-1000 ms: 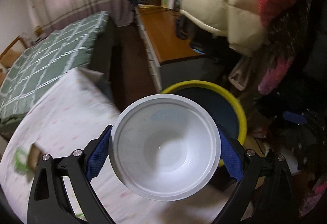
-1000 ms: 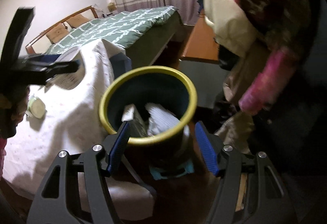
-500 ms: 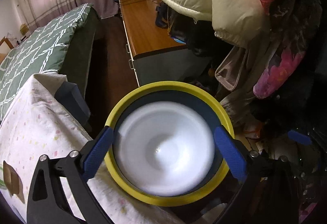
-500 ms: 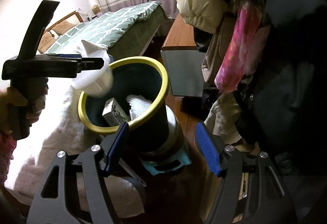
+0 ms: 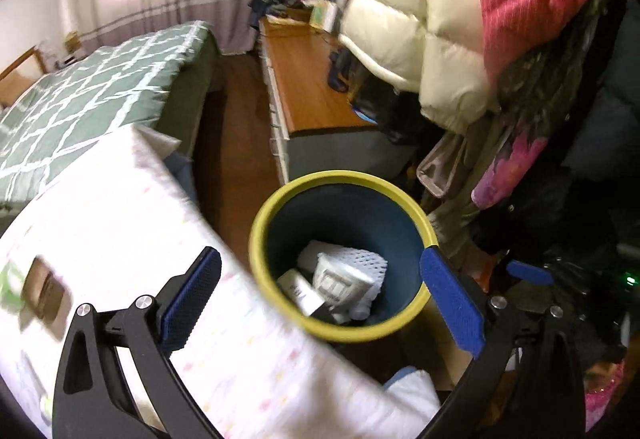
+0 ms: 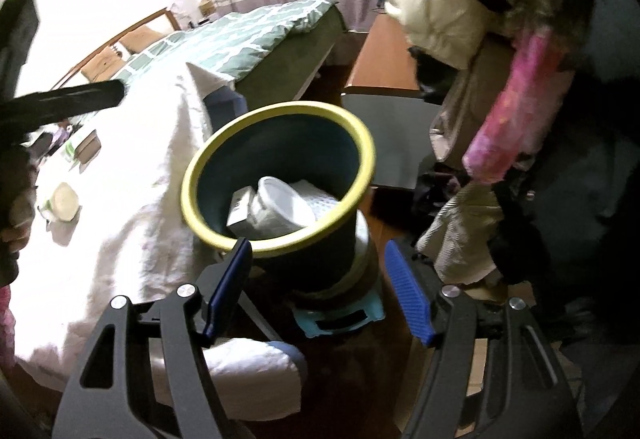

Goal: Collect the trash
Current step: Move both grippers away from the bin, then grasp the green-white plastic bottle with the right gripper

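A dark blue bin with a yellow rim (image 5: 408,199) (image 6: 280,111) stands beside the white-clothed table (image 5: 120,199). Inside it lie a white bowl (image 5: 344,279) (image 6: 284,203), a small box (image 5: 300,291) and white foam mesh (image 5: 360,257). My left gripper (image 5: 320,303) hovers open and empty just above the bin's near rim. My right gripper (image 6: 318,289) is open, low at the bin's near side; the bin wall shows between its fingers, not pressed. On the table lie a brown box (image 6: 86,147) and a round cup (image 6: 64,203).
A bed with a green checked cover (image 5: 80,99) lies behind the table. A low wooden cabinet (image 5: 308,87) runs along the back. Padded jackets (image 5: 440,19) hang close on the right. The bin rests on a teal base (image 6: 340,315).
The left gripper carried the white bowl over the bin and let it go; the bowl now lies in the bin and the gripper has drawn back. The right gripper hardly moved.
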The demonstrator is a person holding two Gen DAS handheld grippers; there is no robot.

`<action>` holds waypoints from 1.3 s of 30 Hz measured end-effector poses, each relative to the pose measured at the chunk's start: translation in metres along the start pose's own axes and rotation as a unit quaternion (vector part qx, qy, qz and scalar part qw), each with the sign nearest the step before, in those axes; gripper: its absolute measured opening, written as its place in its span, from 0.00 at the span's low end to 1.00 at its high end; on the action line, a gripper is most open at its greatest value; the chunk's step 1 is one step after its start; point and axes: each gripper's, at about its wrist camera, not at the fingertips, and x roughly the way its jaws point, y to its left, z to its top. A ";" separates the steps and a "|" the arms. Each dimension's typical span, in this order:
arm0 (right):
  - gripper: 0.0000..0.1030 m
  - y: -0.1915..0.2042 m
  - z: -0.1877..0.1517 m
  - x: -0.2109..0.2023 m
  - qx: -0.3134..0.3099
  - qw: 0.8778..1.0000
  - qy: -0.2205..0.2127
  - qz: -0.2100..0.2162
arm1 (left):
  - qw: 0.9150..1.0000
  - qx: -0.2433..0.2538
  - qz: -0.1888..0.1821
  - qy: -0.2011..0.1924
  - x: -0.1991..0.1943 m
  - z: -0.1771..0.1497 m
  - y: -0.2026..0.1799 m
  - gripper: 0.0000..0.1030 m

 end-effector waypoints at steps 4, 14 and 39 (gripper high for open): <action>0.64 0.024 0.002 0.005 -0.023 1.000 0.005 0.017 | 0.999 -0.043 0.023 -0.025 -0.046 -0.030 0.033 0.95; 0.64 0.135 0.015 0.017 -0.137 0.983 0.012 0.120 | 0.973 -0.157 0.146 -0.085 -0.155 -0.136 0.126 0.95; 0.70 0.337 0.037 0.109 -0.376 0.885 0.061 0.266 | 0.939 -0.271 0.183 -0.106 -0.215 -0.238 0.179 0.95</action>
